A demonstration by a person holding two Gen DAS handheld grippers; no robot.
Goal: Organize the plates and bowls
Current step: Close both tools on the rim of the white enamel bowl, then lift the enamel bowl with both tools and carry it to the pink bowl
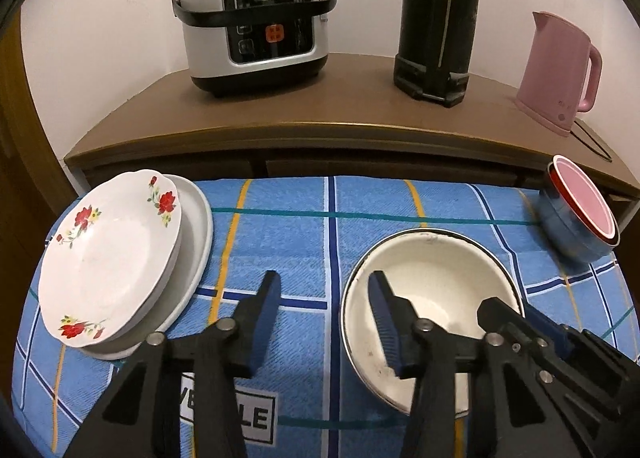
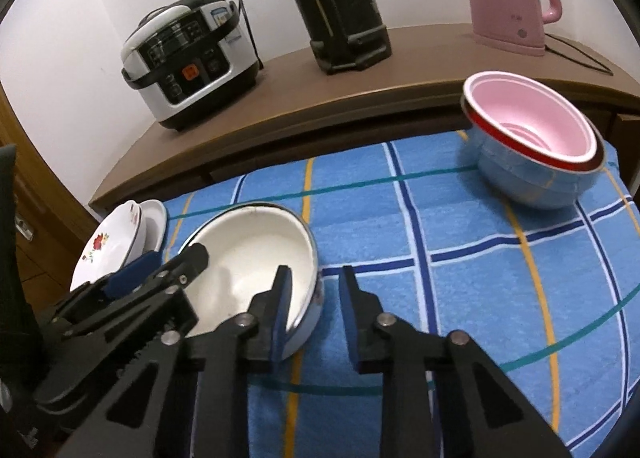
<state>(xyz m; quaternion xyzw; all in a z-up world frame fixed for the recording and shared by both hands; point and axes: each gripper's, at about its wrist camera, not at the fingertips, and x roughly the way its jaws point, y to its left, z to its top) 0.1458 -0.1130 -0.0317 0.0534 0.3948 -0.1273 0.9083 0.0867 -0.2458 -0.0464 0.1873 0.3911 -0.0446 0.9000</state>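
White enamel bowl with a dark rim (image 1: 432,290) sits near the middle of the blue plaid cloth (image 1: 304,242). Both grippers straddle its rim, jaws apart: left gripper (image 1: 326,318) over the left wall, right gripper (image 2: 316,298) over the right. Flowered white plates (image 1: 112,254) lie far left, nested pink and blue bowls (image 2: 536,146) far right.

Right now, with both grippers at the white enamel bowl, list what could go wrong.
1. Each gripper straddles the white enamel bowl's thin rim: left gripper, right gripper. Uneven closing could tip or slide it on the blue checked cloth.
2. The flowered plate sits off-centre on the white plate; a nudge could shift it.
3. The nested bowls already lean near the table's corner.
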